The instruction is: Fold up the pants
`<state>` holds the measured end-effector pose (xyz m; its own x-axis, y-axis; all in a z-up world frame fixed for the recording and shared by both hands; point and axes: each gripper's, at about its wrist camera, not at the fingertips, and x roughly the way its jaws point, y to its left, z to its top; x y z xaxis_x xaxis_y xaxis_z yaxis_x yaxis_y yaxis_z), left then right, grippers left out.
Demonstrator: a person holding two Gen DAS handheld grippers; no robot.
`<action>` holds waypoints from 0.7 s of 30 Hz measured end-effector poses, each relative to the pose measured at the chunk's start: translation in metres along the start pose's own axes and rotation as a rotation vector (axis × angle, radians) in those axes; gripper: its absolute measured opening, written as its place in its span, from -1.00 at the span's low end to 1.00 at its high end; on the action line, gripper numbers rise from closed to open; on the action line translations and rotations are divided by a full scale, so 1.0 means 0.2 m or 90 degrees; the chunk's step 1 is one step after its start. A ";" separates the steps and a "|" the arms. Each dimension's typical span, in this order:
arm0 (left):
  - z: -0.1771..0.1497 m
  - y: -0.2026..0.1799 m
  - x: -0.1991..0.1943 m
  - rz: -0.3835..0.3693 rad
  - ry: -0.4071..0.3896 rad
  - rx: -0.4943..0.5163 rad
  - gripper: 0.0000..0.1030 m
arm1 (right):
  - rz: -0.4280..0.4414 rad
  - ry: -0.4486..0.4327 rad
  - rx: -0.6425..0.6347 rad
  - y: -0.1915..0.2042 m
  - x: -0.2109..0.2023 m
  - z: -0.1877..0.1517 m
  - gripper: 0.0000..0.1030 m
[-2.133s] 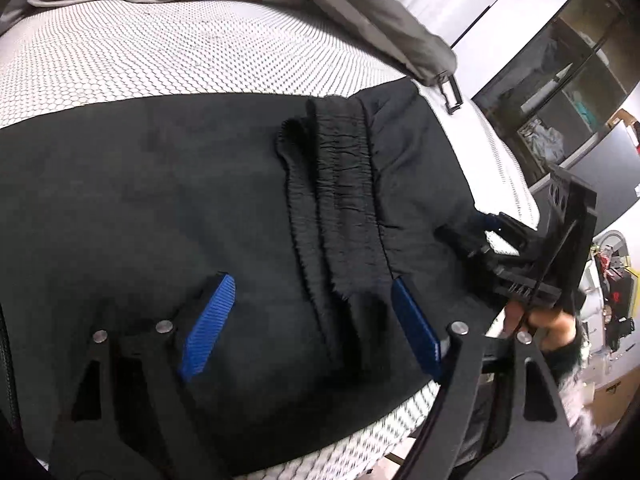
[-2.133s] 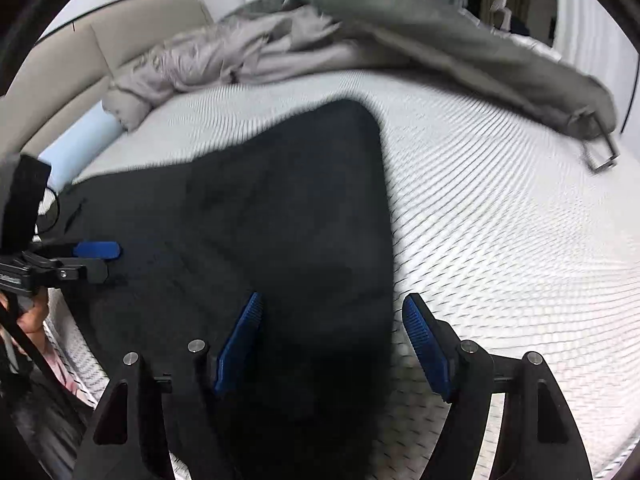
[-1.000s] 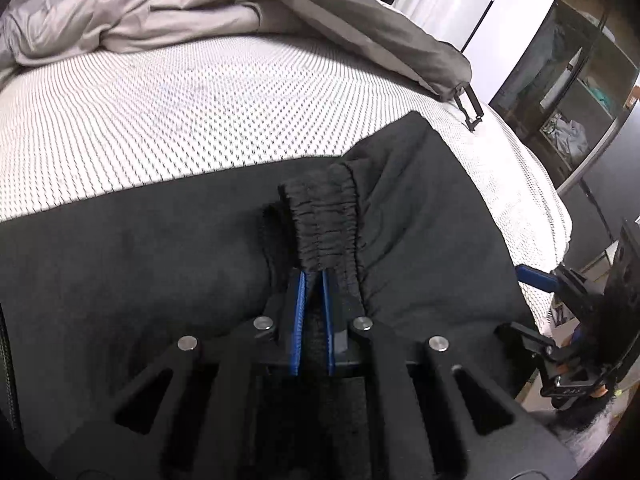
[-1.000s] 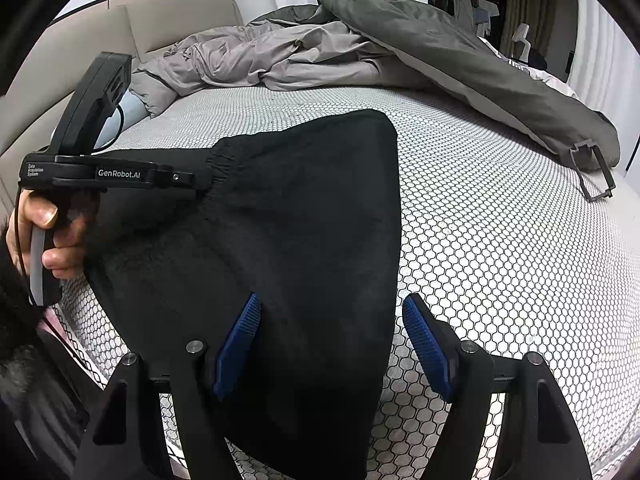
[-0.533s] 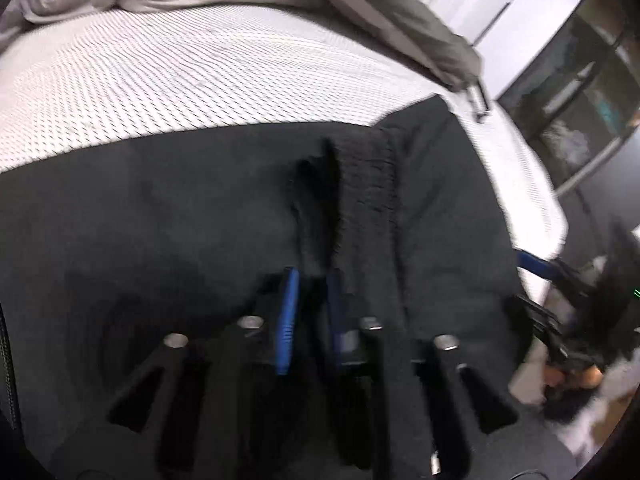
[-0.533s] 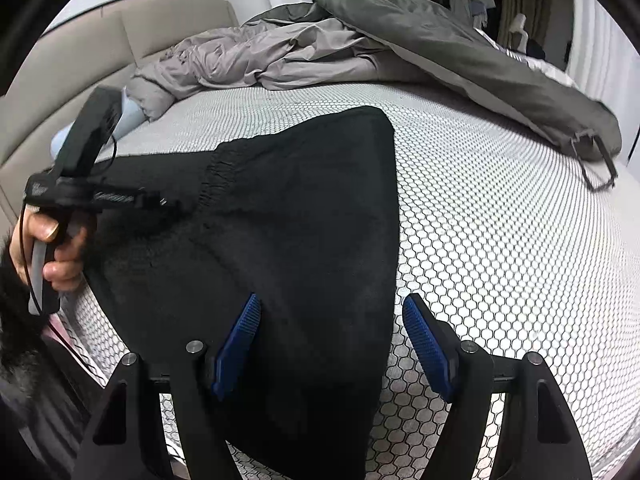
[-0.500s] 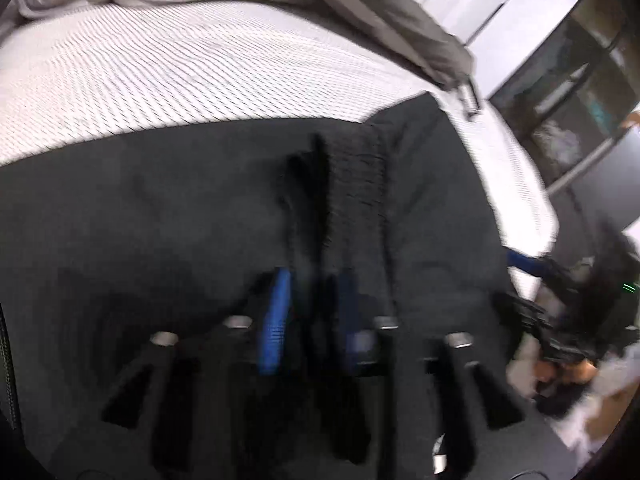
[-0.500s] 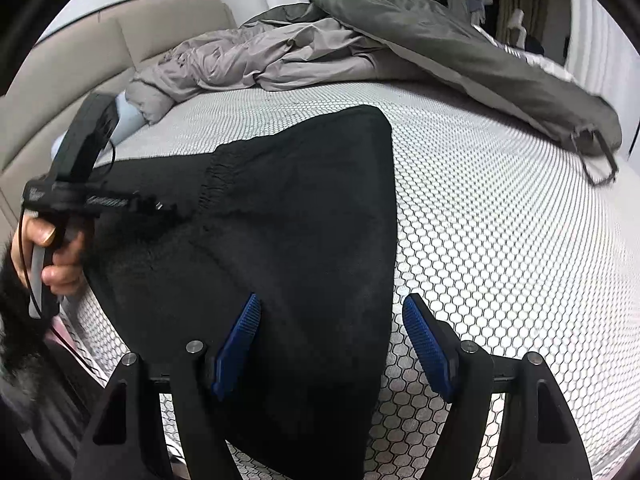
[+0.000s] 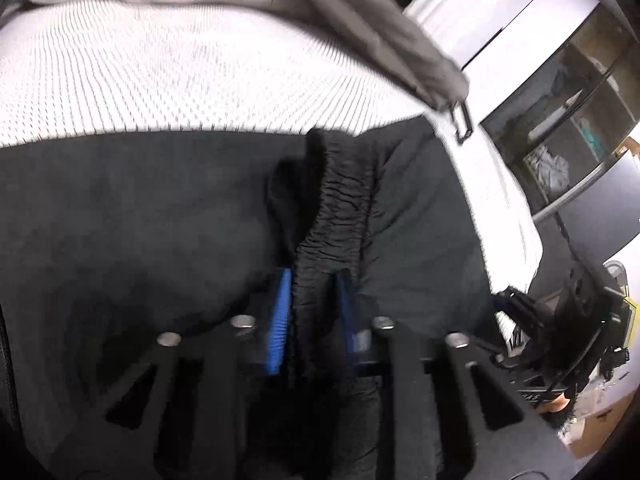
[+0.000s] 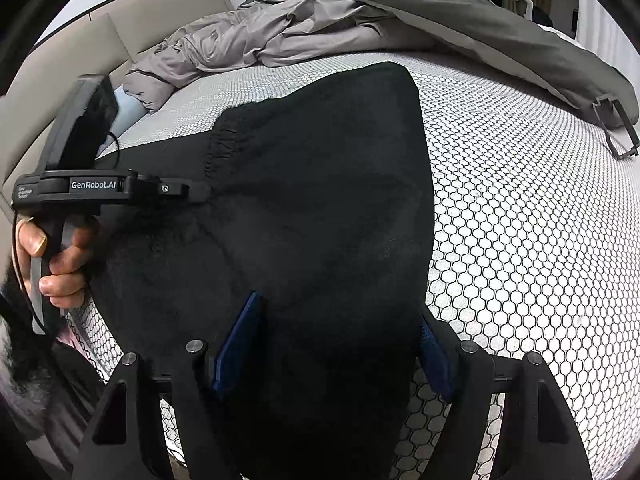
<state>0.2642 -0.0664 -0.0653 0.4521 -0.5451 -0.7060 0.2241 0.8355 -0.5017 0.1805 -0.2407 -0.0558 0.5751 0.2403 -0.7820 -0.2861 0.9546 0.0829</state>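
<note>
Spread across the honeycomb-patterned mattress [image 10: 520,208]: black pants [image 10: 320,208], long axis running from the near edge away toward the rumpled grey duvet [image 10: 400,4], far corner pointing at it. Gathered elastic waistband [image 9: 340,208] bunched upright on the left side, ridge running away from the left wrist camera. Left gripper [image 9: 312,308] clamped on that waistband, blue pads [image 9: 280,312] pinching the fabric. Right gripper [image 10: 336,344] spread wide, jaws straddling the near cloth, nothing clamped.
</note>
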 end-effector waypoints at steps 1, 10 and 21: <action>0.00 -0.03 -0.02 0.012 -0.014 0.016 -0.82 | 0.000 -0.001 -0.002 0.00 0.00 0.00 0.45; -0.01 0.06 -0.35 0.036 -0.084 0.016 -0.89 | 0.003 -0.041 0.001 0.03 -0.08 0.05 0.45; -0.16 0.40 -0.51 0.179 -0.040 0.012 -0.81 | 0.086 0.021 0.089 0.01 0.01 0.09 0.47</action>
<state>0.2087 0.0540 -0.0493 0.5507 -0.2869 -0.7838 0.0978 0.9548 -0.2808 0.1953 -0.2346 -0.0464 0.5122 0.3642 -0.7779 -0.2480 0.9298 0.2720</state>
